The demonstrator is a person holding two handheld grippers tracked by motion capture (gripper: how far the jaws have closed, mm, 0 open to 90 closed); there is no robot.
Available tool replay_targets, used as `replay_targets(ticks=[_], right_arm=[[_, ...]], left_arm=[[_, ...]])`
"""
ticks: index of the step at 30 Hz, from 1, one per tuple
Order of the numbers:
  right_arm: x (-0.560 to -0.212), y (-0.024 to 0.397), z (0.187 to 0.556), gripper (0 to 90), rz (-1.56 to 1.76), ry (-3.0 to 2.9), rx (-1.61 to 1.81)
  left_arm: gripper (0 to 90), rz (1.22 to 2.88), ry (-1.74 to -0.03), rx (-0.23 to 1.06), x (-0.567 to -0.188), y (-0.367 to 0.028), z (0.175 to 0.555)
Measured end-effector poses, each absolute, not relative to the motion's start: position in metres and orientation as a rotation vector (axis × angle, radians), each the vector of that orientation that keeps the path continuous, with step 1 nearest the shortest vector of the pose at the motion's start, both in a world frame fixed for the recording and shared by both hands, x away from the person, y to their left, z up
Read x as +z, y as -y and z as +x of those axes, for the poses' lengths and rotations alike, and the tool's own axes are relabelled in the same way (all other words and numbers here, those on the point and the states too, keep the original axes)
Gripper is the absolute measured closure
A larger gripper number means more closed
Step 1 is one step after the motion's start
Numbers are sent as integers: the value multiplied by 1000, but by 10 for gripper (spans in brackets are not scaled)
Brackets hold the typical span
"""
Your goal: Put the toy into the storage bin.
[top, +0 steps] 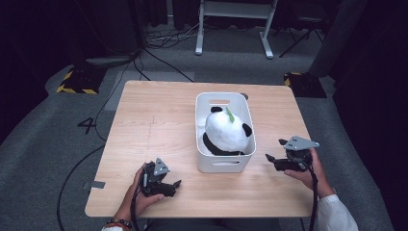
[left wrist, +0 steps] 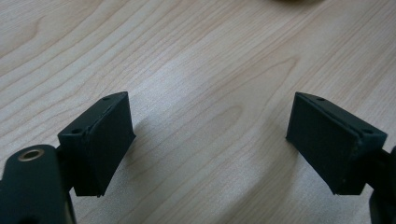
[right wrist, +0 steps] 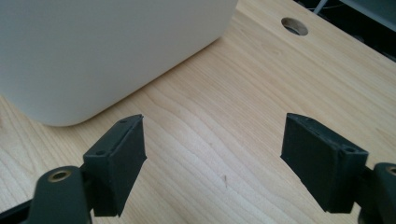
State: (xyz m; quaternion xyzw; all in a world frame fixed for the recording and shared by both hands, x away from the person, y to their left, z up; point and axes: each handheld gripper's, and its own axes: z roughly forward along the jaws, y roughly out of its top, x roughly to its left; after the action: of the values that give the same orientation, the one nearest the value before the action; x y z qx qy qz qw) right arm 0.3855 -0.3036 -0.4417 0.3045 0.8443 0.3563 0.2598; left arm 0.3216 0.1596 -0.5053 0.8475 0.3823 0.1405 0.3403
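A white plastic bin [top: 223,165] stands in the middle of the wooden table [top: 154,125]. Inside it lies a plush panda [top: 225,130], white with black ears and a small green leaf on top. My left gripper [top: 177,186] rests low near the table's front left, held in a hand, its jaws wide apart with nothing but bare wood [left wrist: 210,116] between them. To the right of the bin my right gripper [top: 275,150] is open too, its jaws empty and pointing towards the bin wall [right wrist: 107,51].
A round cable hole [right wrist: 294,26] is cut in the tabletop behind the bin. Grey carpet surrounds the table, with cables, a white desk frame [top: 233,24] at the back and yellow-black striped bases [top: 77,82] on the floor.
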Motion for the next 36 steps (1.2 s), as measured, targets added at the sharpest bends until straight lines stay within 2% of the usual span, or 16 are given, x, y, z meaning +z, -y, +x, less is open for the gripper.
replay_targets(ticks=[36], right_arm=[[-483,325,369,219,897,-2371,895]], left_arm=[[146,2207,-992,364,-505,-159,322]])
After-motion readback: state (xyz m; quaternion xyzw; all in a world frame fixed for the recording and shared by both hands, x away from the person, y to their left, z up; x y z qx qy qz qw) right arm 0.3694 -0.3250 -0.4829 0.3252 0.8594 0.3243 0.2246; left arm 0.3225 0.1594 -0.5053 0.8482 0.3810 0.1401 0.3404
